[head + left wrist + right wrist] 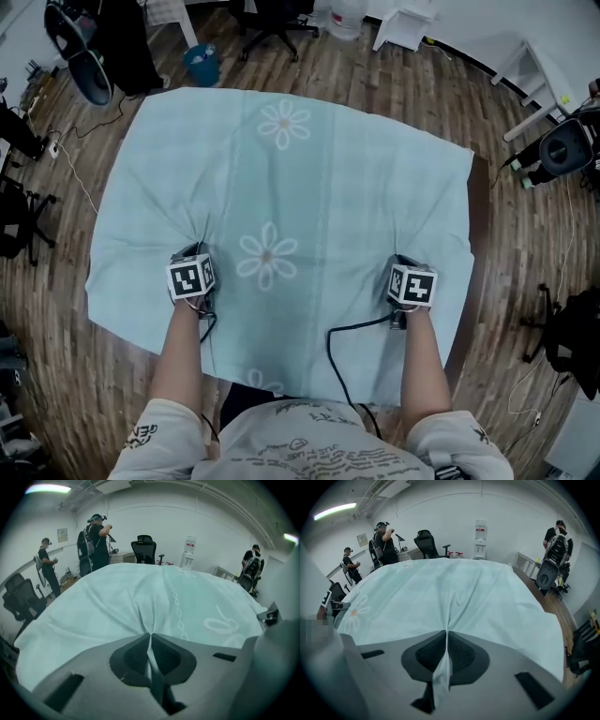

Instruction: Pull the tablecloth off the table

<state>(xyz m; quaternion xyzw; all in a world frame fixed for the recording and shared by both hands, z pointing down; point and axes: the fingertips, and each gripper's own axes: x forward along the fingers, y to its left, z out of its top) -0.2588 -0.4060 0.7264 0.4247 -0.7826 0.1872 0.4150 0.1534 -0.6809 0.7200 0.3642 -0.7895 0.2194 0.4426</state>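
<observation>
Head view: a pale blue-green fabric tablecloth with white daisy prints [281, 178] lies spread over the dark-topped table [480, 216], covering nearly all of it. The left gripper [199, 248] and the right gripper [401, 260] stand on the table's near half, one toward its left side and one toward its right. Each gripper's jaws are pressed together on a pinched-up fold of the cloth. Creases fan out across the table from both pinches.

Pale blue daisy-print tablecloth [281, 187] spread over table, bunched at two points
</observation>
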